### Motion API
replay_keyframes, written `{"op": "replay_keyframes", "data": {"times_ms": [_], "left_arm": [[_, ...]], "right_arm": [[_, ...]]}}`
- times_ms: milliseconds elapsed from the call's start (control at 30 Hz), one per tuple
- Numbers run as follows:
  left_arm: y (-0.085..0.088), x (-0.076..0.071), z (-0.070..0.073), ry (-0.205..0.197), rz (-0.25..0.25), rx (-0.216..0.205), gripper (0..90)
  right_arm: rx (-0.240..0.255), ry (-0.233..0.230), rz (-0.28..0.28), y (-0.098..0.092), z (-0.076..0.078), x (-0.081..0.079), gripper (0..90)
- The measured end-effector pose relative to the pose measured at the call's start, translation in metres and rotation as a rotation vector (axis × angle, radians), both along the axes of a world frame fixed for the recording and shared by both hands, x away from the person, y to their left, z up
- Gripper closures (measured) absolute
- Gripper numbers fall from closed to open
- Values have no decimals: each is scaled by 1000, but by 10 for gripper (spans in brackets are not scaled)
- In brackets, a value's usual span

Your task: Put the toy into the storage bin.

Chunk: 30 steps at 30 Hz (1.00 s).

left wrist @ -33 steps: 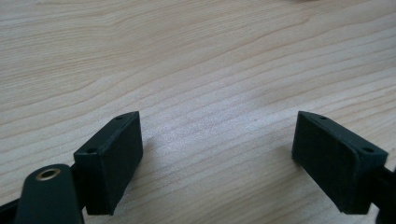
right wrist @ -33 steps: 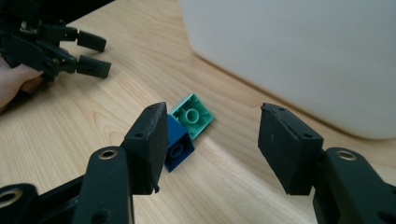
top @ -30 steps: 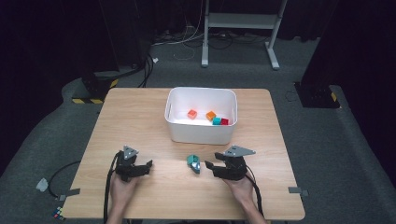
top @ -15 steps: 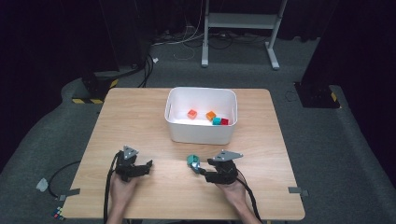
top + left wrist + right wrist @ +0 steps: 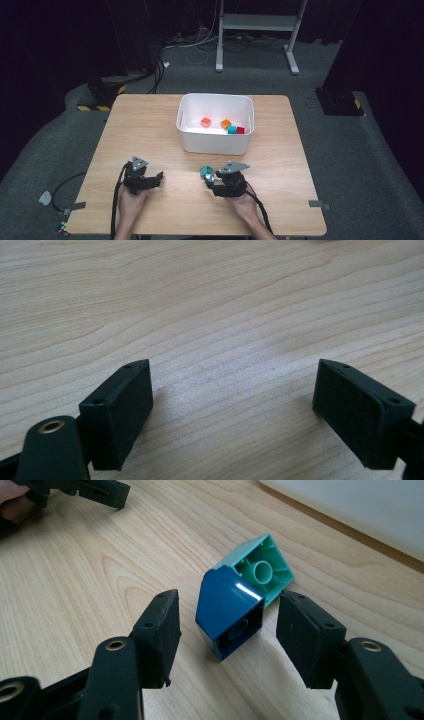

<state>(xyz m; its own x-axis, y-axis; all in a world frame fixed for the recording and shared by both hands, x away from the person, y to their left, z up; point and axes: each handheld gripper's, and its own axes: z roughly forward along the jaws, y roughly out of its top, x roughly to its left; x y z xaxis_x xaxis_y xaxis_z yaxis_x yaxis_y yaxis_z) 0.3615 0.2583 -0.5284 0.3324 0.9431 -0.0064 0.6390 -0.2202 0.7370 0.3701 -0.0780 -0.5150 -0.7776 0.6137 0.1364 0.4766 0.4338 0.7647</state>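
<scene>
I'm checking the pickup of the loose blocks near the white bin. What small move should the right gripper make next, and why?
Probably ease the right gripper slightly forward and close. Its fingers stand open on either side of the dark blue plastic block, not yet pressing it, and the block lies tilted on the wooden table against the teal plastic block. Closing now should catch the blue one.

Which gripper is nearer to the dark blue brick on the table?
Right. The right gripper has its open jaws on either side of the dark blue brick, not pressing it. The left gripper rests well off to the side, over bare table.
</scene>
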Motion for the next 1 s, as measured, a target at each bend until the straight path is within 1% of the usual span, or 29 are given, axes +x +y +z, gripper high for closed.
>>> {"op": "replay_keyframes", "data": {"times_ms": [167,267,500,633,1000], "left_arm": [[0,0,0,0,0,0,164],[0,0,0,0,0,-1,164],[0,0,0,0,0,0,165],[0,0,0,1,0,-1,164],[0,0,0,0,0,-1,164]], "right_arm": [[-11,-7,-7,5,-1,2,465],[-38,-21,-1,8,-3,2,494],[-58,-15,-1,9,-4,4,551],[-73,-19,6,10,-5,3,575],[-76,-29,3,9,-3,3,591]]}}
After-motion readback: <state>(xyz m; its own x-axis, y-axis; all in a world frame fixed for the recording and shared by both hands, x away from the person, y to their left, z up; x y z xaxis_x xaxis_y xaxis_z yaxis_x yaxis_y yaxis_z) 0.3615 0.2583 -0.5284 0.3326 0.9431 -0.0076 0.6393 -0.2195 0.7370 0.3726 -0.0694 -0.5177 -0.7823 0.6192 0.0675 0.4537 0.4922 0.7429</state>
